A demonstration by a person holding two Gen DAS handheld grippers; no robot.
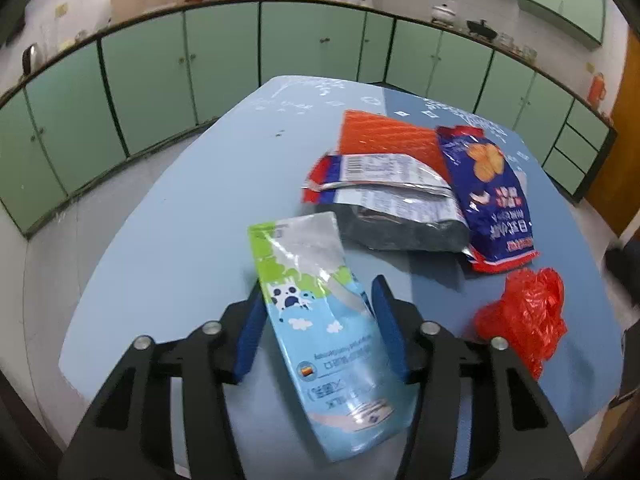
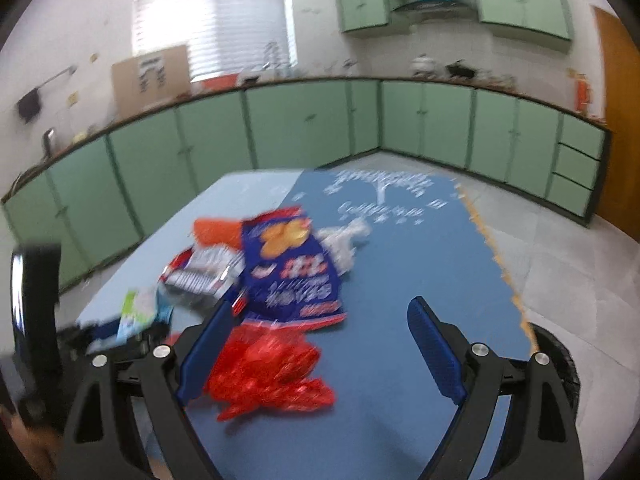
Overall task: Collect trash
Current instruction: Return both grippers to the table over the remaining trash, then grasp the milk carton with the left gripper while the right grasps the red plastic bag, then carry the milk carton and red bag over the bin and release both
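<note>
While my left gripper (image 1: pixel 318 312) sits low over the blue table (image 1: pixel 168 216), its two blue pads flank the light-blue and green milk pouch (image 1: pixel 320 320). The left pad looks to touch the pouch's edge, but a narrow gap shows at the right pad, so I log it as not clamped. The pouch lies flat, just near of the silver snack bag (image 1: pixel 388 208), the dark-blue chip bag (image 1: pixel 492 200) and an orange sheet (image 1: pixel 384 136). My right gripper (image 2: pixel 320 344) is spread wide. The crumpled red plastic bag (image 2: pixel 268 372) rests on the table between its pads, against the left one, clear of the right. Right view is blurred.
</note>
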